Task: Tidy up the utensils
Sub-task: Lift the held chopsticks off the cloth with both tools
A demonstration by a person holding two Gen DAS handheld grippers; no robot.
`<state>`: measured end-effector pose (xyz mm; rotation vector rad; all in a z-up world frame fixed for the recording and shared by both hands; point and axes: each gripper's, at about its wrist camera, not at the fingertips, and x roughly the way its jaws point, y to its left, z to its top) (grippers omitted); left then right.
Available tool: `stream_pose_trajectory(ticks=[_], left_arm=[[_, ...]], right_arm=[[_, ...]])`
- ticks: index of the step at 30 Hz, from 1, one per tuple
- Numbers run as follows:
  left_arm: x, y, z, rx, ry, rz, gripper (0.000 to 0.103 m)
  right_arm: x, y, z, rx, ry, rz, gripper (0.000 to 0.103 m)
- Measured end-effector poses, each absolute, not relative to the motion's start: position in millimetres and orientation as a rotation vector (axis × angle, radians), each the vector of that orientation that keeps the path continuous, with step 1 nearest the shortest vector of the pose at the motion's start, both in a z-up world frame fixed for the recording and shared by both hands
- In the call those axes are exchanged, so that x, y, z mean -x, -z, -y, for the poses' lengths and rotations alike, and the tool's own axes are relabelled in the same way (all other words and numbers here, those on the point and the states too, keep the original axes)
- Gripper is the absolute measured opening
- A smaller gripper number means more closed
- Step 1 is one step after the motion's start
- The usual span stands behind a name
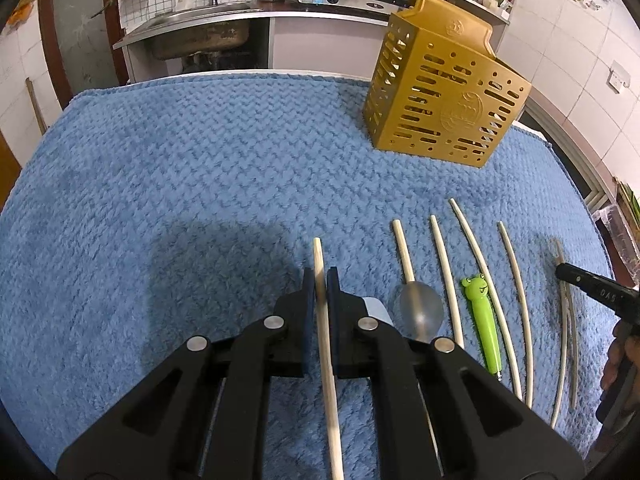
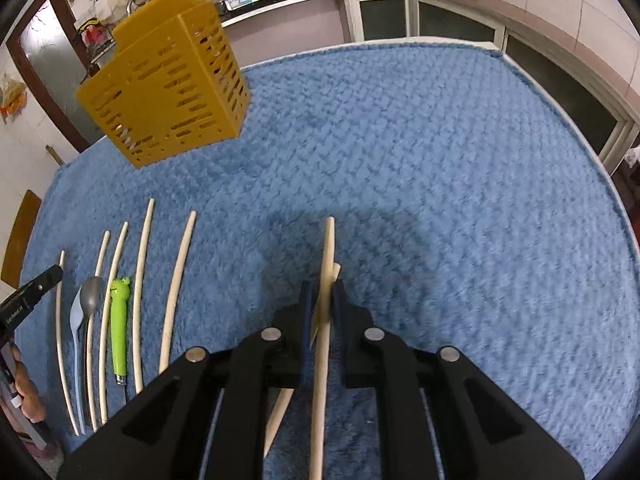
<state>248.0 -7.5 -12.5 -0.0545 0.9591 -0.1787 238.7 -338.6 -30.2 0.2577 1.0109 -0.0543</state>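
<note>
**Both grippers closed on chopsticks, holder waiting**

The left gripper (image 1: 321,284) has its two fingers pressed together on one pale chopstick (image 1: 325,344), which runs straight between the blue pads. In this view the yellow holder (image 1: 444,92) stands upright at the far right of the blue towel (image 1: 200,168). It is hard plastic with many slots. To the right lie a metal spoon (image 1: 420,308), more thin chopsticks, and a green frog pen (image 1: 484,320), smooth and glossy.

In the right view, the right gripper (image 2: 323,296) is clamped on a chopstick (image 2: 326,320). A second stick (image 2: 288,400) crosses beside it; I cannot tell if it is also held. The holder (image 2: 168,92) is far to the left.

The step seems to be picking up. I think the next move needs lifting, then turning each stick upright over the holder's opening. The fluffy towel is soft, so the round sticks will not roll much.
</note>
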Motion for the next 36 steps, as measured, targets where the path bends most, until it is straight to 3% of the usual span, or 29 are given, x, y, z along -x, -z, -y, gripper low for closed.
stream_pose_trajectory(ticks=[11, 28, 36], left_arm=[[-242, -15, -6, 0.114, 0.21, -0.935, 0.005], [-241, -4, -5, 0.103, 0.197, -0.95, 0.005], [-240, -3, -10, 0.116, 0.189, -0.952, 0.005]], right_arm=[[-224, -8, 328, -0.262, 0.023, -0.941, 0.01], [-246, 25, 318, -0.156, 0.022, -1.014, 0.014], [-252, 27, 323, -0.156, 0.039, -1.07, 0.009]])
